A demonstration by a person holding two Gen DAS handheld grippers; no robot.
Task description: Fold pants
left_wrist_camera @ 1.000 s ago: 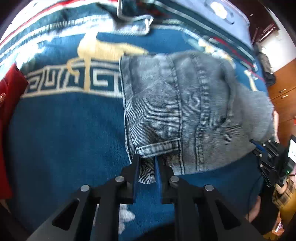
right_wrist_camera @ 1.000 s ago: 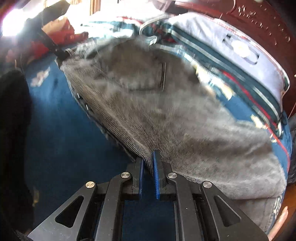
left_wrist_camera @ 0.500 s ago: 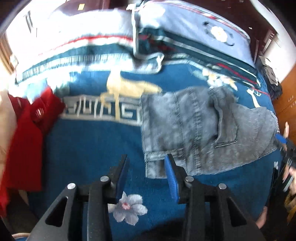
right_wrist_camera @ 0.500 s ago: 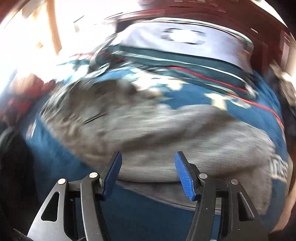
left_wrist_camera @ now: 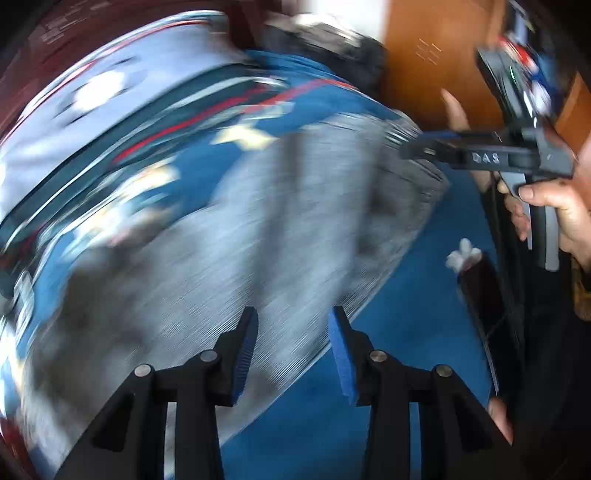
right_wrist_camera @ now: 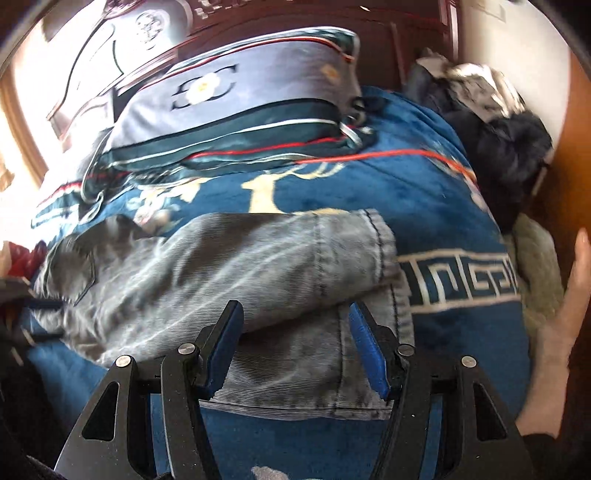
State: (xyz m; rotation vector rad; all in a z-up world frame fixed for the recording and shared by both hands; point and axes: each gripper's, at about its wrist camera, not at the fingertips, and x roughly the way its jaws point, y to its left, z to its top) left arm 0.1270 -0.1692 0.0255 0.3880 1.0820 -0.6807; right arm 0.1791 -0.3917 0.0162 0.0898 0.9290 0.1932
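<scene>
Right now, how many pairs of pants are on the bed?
1. The gray pants lie folded on the blue blanket, just ahead of the open right tool. Others may be hidden outside the views.

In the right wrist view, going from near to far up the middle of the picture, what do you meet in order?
Right gripper, jaws open → grey pants, folded over on themselves → blue blanket with its gold pattern → striped pillow → dark wooden headboard.
</scene>
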